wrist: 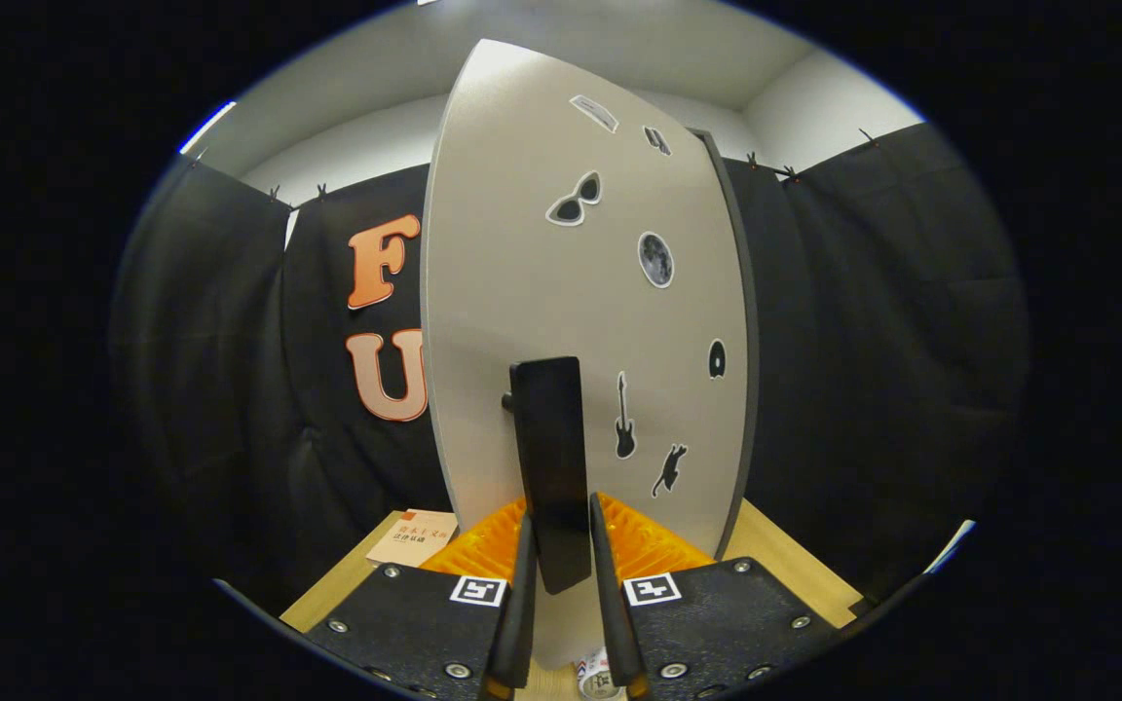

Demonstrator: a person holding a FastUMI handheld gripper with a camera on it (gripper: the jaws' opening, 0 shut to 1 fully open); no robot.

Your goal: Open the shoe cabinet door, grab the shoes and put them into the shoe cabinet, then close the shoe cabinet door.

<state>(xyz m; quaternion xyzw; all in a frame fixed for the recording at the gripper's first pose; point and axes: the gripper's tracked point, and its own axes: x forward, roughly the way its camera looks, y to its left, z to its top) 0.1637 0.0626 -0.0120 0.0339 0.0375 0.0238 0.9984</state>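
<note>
While the tongs [561,584] sit nearly closed around the black door handle [551,467], squeeze firmly, then swing the grey shoe cabinet door [542,292] slowly (no yanking).

A light wooden table [775,560] carries the scene. The grey shoe cabinet [561,321] stands upright on it, just ahead of the gripper [558,545], whose fingers bracket the door's dark handle [549,458]. A small book [413,537] lies flat on the table beside the cabinet's base.
</note>
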